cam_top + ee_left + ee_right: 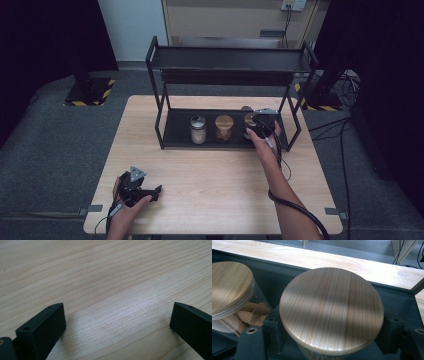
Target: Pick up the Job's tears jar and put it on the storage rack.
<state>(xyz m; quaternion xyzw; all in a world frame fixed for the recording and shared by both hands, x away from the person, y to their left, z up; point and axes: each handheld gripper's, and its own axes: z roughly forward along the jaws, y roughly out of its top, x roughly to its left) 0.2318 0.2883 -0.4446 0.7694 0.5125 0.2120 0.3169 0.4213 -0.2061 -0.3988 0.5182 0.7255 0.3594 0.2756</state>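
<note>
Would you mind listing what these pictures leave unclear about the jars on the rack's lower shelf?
- Right jar's contents: its own wooden lid covers them in the right gripper view; the right gripper and hand hide them in the high view.
- White-lidded jar's contents: too small in the high view.
- Middle jar: cut off by the right gripper view's left edge.

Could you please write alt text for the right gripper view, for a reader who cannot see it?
The right gripper is shut on a jar with a round bamboo lid, one black jaw on each side below the lid, inside the black rack's lower tray. To its left stands a second bamboo-lidded jar holding pale brown pieces, and the wooden table runs behind.
</note>
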